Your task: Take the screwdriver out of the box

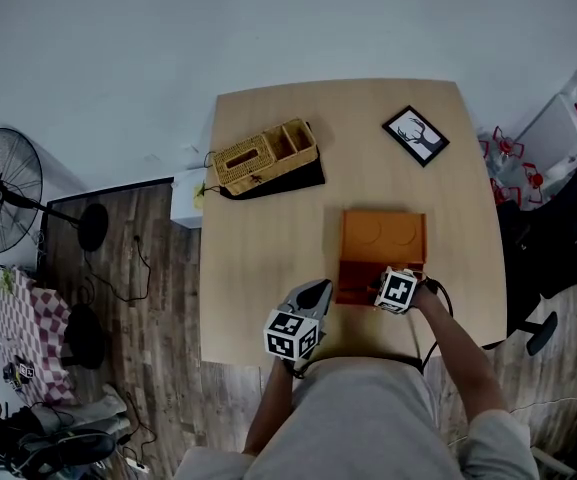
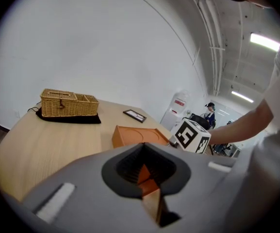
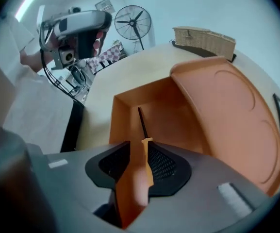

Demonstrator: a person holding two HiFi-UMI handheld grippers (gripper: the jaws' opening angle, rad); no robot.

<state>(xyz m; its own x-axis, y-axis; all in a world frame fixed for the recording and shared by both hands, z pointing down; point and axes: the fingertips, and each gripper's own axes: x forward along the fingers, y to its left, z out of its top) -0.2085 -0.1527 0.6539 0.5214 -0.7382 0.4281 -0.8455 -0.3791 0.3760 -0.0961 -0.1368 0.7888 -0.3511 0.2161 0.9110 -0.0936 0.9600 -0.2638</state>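
One pale wooden rectangular table (image 1: pixel 268 258), viewed from steeply above, with a person's two arms (image 1: pixel 460 353) reaching in from the near edge. Off the table's left side, on dark plank flooring (image 1: pixel 158 298), a black pedestal fan (image 1: pixel 3 190). Near the table's front edge, a flat orange hinged box (image 1: pixel 383 233), lying open, lid folded back toward the far side. Toward the far left corner, a woven wicker basket (image 1: pixel 265 155) on a dark mat (image 1: pixel 298 180); toward the far right corner, a small black-framed picture (image 1: pixel 415 134); both well apart from the box. Left gripper (image 2: pixel 145 171), grey, hovering just beside the box's left side, jaws only narrowly apart and holding nothing. Right gripper (image 3: pixel 139 145), angled steeply down into the box's open tray, jaws spread wide either side of the tool's handle, no firm pinch showing. Smallest of all, a slim screwdriver (image 3: pixel 144 154) with an orange plastic handle and thin dark metal shaft, lying flat on the tray floor near one side wall, shaft pointing away from those jaws. Probably light and rigid, with a smooth, rounded handle likely to roll or slip between flat pads. Best taken across the thick middle of the handle, not the thin shaft, then lifted straight up clear of the tray walls. Not yet out of the box.
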